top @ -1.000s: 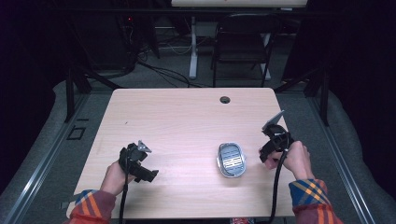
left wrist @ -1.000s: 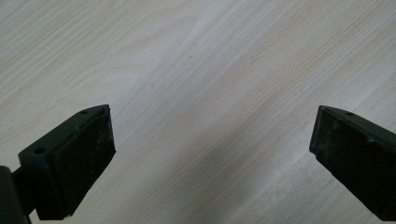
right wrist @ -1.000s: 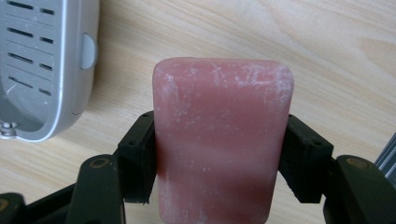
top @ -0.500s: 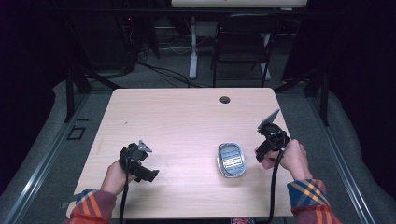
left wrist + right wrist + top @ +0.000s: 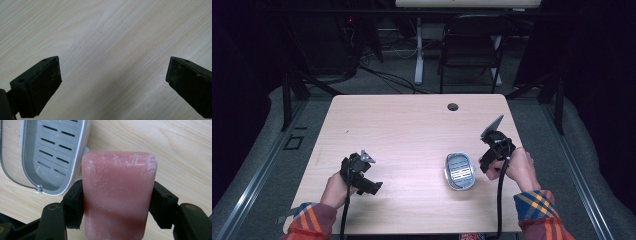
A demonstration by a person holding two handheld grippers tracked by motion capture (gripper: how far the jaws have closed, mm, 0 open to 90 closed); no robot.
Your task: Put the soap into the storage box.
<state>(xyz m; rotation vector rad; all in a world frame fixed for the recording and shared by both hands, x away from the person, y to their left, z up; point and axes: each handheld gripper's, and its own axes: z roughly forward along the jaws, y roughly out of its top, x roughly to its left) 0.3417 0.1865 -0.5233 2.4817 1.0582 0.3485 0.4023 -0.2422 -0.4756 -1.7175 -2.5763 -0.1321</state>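
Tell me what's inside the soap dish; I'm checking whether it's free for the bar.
The soap dish holds only its grey slotted drain insert. Whatever lies beneath the insert is covered. The pink soap bar sits clamped in the right gripper, outside the dish.

- In the high view the tabletop [image 5: 412, 135] is evenly lit from above, while the floor and room beyond its far edge fall into near darkness.
- That view is soft and low in detail.
- In the left gripper view a broad, soft shadow crosses the wood diagonally.
- In the right gripper view the pink soap bar [image 5: 117, 195] is sharp, brightly lit at its top, with a darker band across its lower half.
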